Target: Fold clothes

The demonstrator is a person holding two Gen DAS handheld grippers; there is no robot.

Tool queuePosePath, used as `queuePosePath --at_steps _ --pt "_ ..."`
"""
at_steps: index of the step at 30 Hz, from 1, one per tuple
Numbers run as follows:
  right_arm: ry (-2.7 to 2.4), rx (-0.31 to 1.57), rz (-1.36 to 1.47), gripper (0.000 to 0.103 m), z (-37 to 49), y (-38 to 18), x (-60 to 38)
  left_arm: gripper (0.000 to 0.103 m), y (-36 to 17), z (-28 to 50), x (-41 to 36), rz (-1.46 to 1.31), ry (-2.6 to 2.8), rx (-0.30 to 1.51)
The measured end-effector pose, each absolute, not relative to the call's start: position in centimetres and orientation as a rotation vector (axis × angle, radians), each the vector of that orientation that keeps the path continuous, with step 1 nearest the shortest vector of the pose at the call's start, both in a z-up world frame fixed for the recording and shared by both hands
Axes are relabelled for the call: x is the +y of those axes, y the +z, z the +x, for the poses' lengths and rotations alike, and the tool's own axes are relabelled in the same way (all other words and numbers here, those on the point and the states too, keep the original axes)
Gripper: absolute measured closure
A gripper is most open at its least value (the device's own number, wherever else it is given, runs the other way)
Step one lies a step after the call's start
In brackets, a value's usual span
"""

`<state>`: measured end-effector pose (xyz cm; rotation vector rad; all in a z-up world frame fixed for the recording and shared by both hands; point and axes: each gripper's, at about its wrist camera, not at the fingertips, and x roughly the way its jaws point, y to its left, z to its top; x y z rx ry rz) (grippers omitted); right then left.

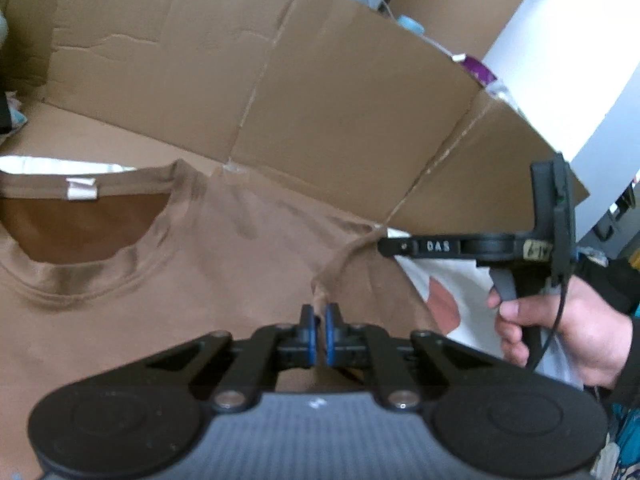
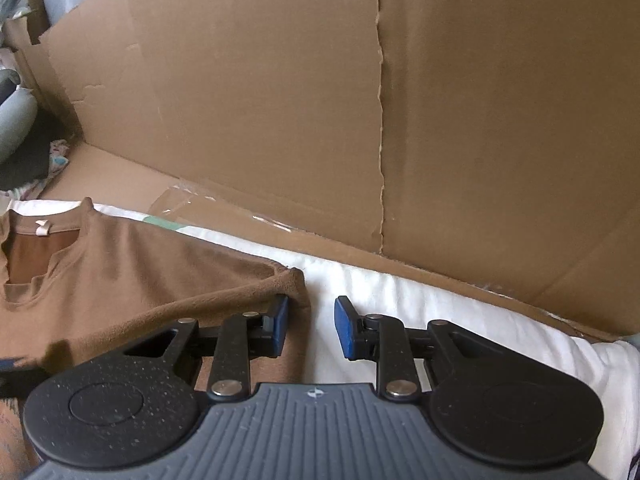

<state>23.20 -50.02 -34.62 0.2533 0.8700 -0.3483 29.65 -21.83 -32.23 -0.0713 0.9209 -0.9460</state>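
A brown T-shirt [image 1: 180, 280] lies flat with its collar [image 1: 92, 276] and white neck label toward the cardboard. My left gripper [image 1: 320, 320] is shut on a pinched ridge of the shirt's fabric that runs up toward the sleeve. In the right wrist view the shirt [image 2: 140, 272] lies at the left and its sleeve corner [image 2: 294, 280] drapes over the left blue pad [image 2: 280, 320]. My right gripper [image 2: 312, 324] is open; its right pad [image 2: 345, 328] stands apart from the fabric, over white cloth. From the left wrist view I see the right gripper [image 1: 382, 246] side-on at the sleeve's end, held by a hand [image 1: 568, 332].
A large flattened cardboard sheet [image 2: 280, 100] stands up as a wall behind the shirt. White cloth [image 2: 420, 304] lies under and to the right of the shirt. Loose clothes and grey items [image 2: 24, 132] pile up at the far left. A white wall [image 1: 560, 60] is at the back right.
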Motion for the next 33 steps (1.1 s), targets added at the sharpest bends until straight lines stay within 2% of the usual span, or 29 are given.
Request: queuePosePath --at_steps 14,21,25,30,33 --pt "-0.347 0.870 0.220 0.071 25.6 -35.4 -49.3 0.099 -33.0 30.9 -20.6 -0.086 -0.863 0.930" --pt "-0.345 0.899 0.141 0.076 25.5 -35.9 -49.2 0.099 -34.9 32.1 -21.0 -0.101 -0.837 0.973" --pt "-0.341 0.903 0.177 0.076 25.6 -35.7 -49.7 0.098 -35.9 32.9 -21.1 -0.127 -0.826 1.005" --pt "-0.328 0.869 0.217 0.074 23.7 -34.2 -49.9 0.089 -35.0 32.6 -20.3 -0.142 -0.826 0.998" --pt "-0.282 0.837 0.203 0.074 22.0 -32.9 -49.5 0.089 -34.0 31.6 -19.9 -0.104 -0.802 0.940"
